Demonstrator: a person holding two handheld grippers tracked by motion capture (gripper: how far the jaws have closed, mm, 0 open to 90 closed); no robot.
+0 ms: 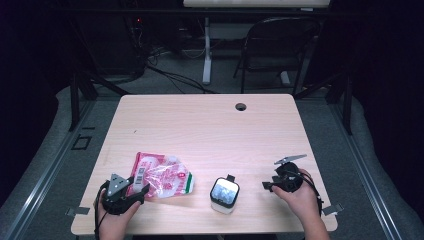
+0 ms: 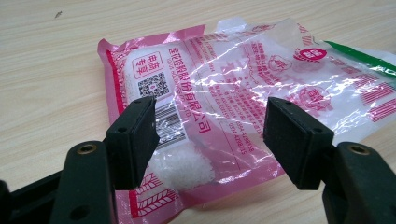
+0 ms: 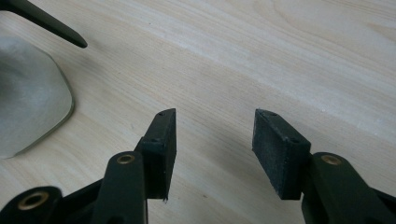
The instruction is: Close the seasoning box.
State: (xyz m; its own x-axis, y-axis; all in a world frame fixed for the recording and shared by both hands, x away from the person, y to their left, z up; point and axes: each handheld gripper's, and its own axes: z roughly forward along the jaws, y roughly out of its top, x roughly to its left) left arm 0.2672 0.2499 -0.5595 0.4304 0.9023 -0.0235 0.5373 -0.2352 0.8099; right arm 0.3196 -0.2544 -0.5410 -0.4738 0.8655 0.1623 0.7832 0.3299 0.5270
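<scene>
A pink and clear plastic bag (image 1: 162, 175) with printed labels lies flat on the table's front left. White grains (image 2: 184, 163) are gathered in its near corner. My left gripper (image 1: 141, 189) is open at the bag's near edge; in the left gripper view its jaws (image 2: 210, 128) stand wide apart just above the bag, gripping nothing. A small white container (image 1: 224, 194) with a shiny lid and a black tab stands at the front centre. My right gripper (image 1: 268, 185) is open to the right of it, with its jaws (image 3: 215, 128) over bare wood. The container's pale side (image 3: 28, 102) shows at the left.
The light wood table (image 1: 210, 130) has a cable hole (image 1: 241, 106) near its far edge. A dark folding chair (image 1: 277, 45) and a white desk leg (image 1: 206, 50) stand beyond the table. A black tab (image 3: 46, 23) juts out above the container.
</scene>
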